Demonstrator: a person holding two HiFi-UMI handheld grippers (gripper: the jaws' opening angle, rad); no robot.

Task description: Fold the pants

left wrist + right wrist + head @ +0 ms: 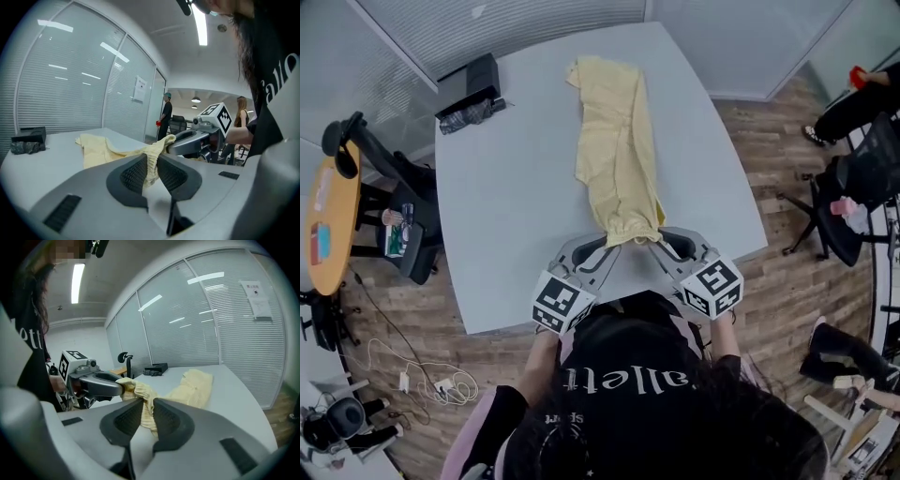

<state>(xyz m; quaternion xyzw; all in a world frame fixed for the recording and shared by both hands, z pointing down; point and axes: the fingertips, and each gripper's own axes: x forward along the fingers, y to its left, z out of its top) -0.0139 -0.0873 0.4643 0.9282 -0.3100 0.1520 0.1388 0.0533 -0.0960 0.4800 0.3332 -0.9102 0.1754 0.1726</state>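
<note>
Both claws are on the cloth here. The pale yellow fabric pants (619, 150) run in a long strip from the far side of the pale grey tabletop (516, 206) towards its near edge, and the gathered near end sits bunched between the two grippers. The left claw (602, 247) has it from the left and the right claw (662, 236) from the right, tips nearly meeting.

From the head view the pinch itself is buried under the bunched fabric. The left gripper view settles it: ribbed dark pads are drawn in close, with a fold of yellow cloth squeezed between them. It's the same in the right gripper view, where a narrow gap is filled by the crinkled edge.

That near end is held up off the tabletop while the rest lies flat, with the far end spread wider. Whether the gripped edge is a waistband or a leg hem, I can't tell.

A black box-shaped device (469, 86) sits on the far left corner, well apart from the pants. The tabletop's near edge is cut off behind the person's dark-shirted shoulders (637, 394). Figures stand beyond the right claw in the left gripper view, too small to read.
</note>
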